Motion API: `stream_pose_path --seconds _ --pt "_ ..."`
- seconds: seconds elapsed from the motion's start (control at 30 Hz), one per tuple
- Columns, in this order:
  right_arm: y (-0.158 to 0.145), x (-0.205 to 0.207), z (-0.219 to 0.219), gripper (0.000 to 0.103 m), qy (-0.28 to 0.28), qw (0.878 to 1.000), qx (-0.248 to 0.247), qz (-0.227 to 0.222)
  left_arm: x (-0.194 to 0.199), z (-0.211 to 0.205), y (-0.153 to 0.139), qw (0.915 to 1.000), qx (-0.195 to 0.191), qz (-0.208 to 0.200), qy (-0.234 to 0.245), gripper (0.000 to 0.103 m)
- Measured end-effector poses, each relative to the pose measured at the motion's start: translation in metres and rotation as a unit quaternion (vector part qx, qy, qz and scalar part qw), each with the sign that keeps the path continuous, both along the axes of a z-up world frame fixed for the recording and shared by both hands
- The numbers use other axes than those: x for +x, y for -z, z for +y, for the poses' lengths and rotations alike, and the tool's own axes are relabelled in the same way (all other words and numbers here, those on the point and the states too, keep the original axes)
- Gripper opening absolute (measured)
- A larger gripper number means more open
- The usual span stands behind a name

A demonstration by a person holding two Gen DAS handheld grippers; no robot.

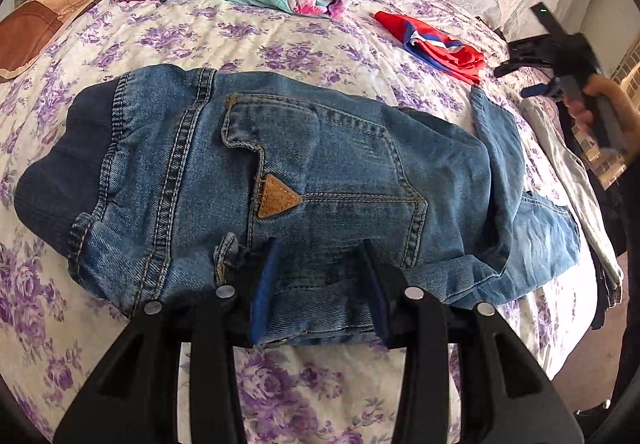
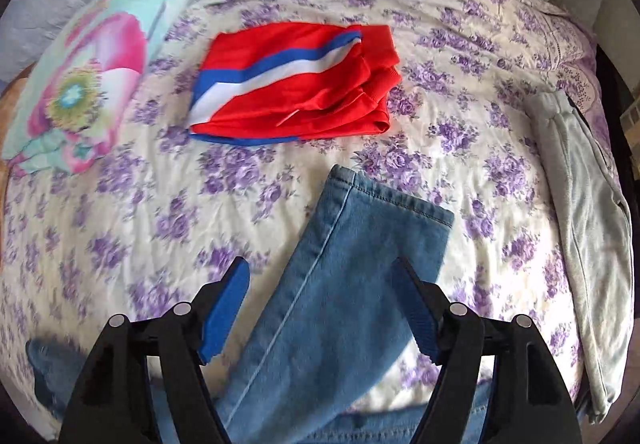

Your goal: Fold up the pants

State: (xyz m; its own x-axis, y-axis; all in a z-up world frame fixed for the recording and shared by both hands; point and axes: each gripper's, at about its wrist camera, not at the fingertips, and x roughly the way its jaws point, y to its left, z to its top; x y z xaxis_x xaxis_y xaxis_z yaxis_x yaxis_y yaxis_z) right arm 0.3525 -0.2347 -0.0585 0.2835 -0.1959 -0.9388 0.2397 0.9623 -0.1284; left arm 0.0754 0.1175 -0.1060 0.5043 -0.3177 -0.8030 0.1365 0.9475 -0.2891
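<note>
Right tongs (image 1: 532, 78) blurred; jeans (image 2: 340, 284) cut off below.

The left wrist view looks steeply down, close over the jeans (image 1: 280, 172) waistband on the bed (image 1: 240, 36). The right wrist view looks steeply down over a jeans leg. Both share the red garment (image 2: 296, 84).

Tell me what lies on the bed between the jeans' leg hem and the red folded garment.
Nothing lies there. In the right wrist view, only bare floral bedspread separates the jeans' leg hem from the red garment.
</note>
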Motion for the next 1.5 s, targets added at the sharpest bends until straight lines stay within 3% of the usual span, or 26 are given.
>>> stream_pose_path --seconds 0.1,0.17,0.23,0.27,0.3,0.37,0.57,0.67,0.73,0.8,0.9,1.03,1.1,1.13,1.2,1.33,1.4,1.5 --pt "0.042 0.033 -0.003 0.056 0.046 0.996 -0.040 0.064 0.003 0.001 0.000 0.9999 -0.002 0.003 0.011 0.040" --pt "0.064 0.039 -0.006 0.056 0.072 0.991 -0.059 0.096 0.007 0.003 0.001 0.9998 -0.008 0.007 0.017 0.040" --pt "0.064 0.039 -0.002 0.058 0.070 0.991 -0.075 0.088 0.011 0.005 0.002 0.9995 -0.018 0.011 0.022 0.040" --pt "0.063 0.037 0.001 0.046 0.056 0.993 -0.066 0.084 0.012 0.006 0.002 0.9994 -0.022 0.013 0.023 0.040" --pt "0.059 0.034 0.001 0.022 0.047 0.994 -0.059 0.080 0.013 0.006 0.002 0.9993 -0.025 0.014 0.025 0.040" --pt "0.044 0.023 -0.006 0.009 0.047 0.996 -0.040 0.063 0.012 0.006 0.003 0.9992 -0.025 0.012 0.027 0.040" --pt "-0.050 -0.058 -0.043 0.008 0.025 0.998 0.017 -0.052 0.013 0.009 0.003 0.9987 -0.038 0.018 0.028 0.040" --pt "-0.087 -0.126 -0.090 0.007 0.039 0.992 0.044 -0.109 0.016 0.012 0.003 0.9980 -0.047 0.028 0.032 0.040" --pt "-0.096 -0.177 -0.122 0.007 0.053 0.986 0.067 -0.140 0.017 0.012 0.003 0.9976 -0.049 0.033 0.036 0.039" --pt "-0.090 -0.229 -0.150 0.007 0.067 0.980 0.095 -0.164 0.018 0.011 0.002 0.9975 -0.046 0.037 0.039 0.039" --pt "-0.054 -0.289 -0.177 0.007 0.087 0.972 0.124 -0.179 0.020 0.009 0.000 0.9975 -0.040 0.042 0.041 0.039" --pt "0.036 -0.326 -0.200 0.007 0.127 0.964 0.172 -0.156 0.020 0.006 0.000 0.9978 -0.031 0.046 0.037 0.039" --pt "0.077 -0.335 -0.208 0.005 0.139 0.953 0.214 -0.161 0.020 0.004 0.000 0.9979 -0.026 0.047 0.035 0.039" --pt "0.081 -0.342 -0.208 0.005 0.136 0.947 0.222 -0.189 0.020 0.004 0.000 0.9979 -0.024 0.049 0.034 0.039" --pt "0.079 -0.347 -0.205 0.006 0.123 0.946 0.216 -0.206 0.021 0.003 -0.002 0.9978 -0.020 0.054 0.031 0.039" --pt "0.070 -0.349 -0.191 0.013 0.092 0.960 0.178 -0.196 0.016 -0.002 -0.018 0.9983 -0.008 0.054 0.017 0.039" --pt "0.059 -0.357 -0.190 0.033 0.083 0.961 0.172 -0.200 0.011 -0.012 -0.029 0.9987 -0.008 0.044 0.026 0.039" --pt "0.034 -0.373 -0.184 0.039 0.086 0.967 0.106 -0.217 0.010 -0.033 -0.035 0.9981 -0.014 0.036 0.048 0.040"
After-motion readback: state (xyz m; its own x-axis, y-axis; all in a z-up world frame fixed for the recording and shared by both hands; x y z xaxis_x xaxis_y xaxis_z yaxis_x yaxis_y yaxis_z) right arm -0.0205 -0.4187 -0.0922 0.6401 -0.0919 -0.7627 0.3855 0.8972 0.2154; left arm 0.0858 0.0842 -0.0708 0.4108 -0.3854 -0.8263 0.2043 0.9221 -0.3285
